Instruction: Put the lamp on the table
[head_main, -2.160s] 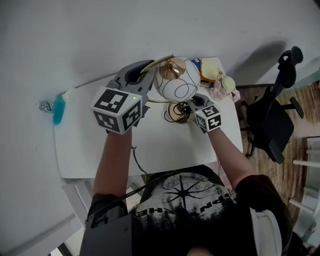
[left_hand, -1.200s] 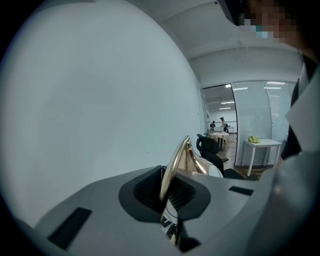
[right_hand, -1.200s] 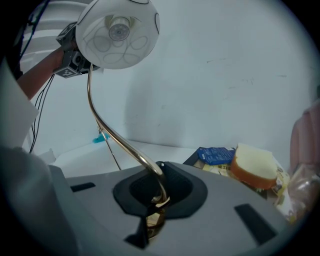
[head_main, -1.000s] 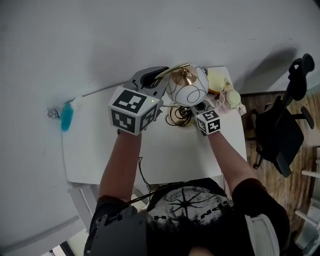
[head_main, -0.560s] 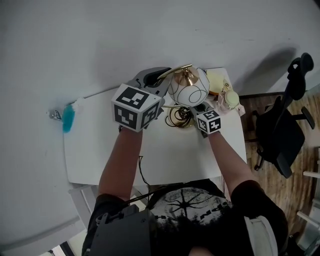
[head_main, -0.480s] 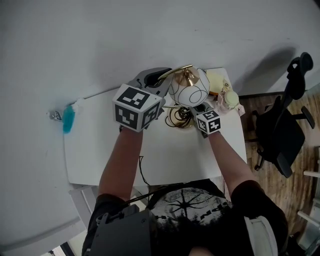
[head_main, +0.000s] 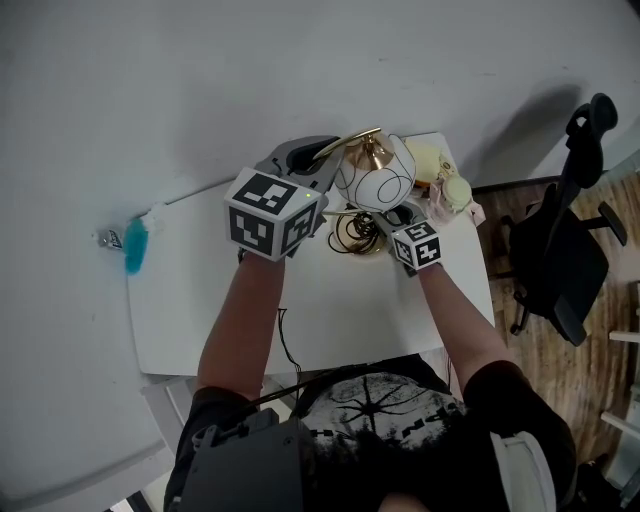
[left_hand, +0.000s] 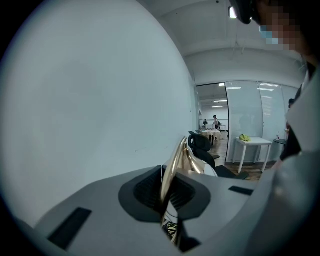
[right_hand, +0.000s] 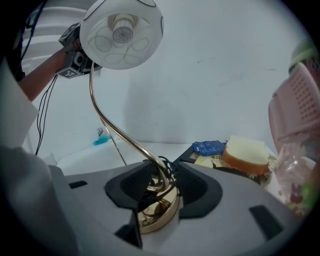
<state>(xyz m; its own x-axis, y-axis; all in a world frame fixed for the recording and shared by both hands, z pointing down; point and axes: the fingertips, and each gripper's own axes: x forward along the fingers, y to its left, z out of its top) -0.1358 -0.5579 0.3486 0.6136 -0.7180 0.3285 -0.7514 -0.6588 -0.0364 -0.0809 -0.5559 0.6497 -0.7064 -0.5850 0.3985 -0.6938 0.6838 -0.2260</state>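
Observation:
The lamp has a white globe shade (head_main: 373, 173) (right_hand: 121, 32), a curved gold arm (left_hand: 172, 170) (right_hand: 115, 131) and a round gold base (right_hand: 157, 212) with a black cord coiled on it. It stands at the back of the white table (head_main: 340, 300). My left gripper (head_main: 310, 160) (left_hand: 167, 192) is shut on the gold arm just below the shade. My right gripper (head_main: 395, 215) (right_hand: 162, 192) is low at the base. Its jaws are opening, with the arm's foot and the cord between them and a gap on each side.
Behind the lamp at the table's back right lie a yellow sponge (right_hand: 245, 152), a blue packet (right_hand: 209, 147) and a pink basket (right_hand: 300, 105). A black office chair (head_main: 560, 240) stands to the right of the table. A teal brush (head_main: 133, 243) lies off the table's left end. A white wall is close behind.
Over the last second the lamp and both grippers have stayed almost in place. Before that, they moved a little toward the table's back right corner.

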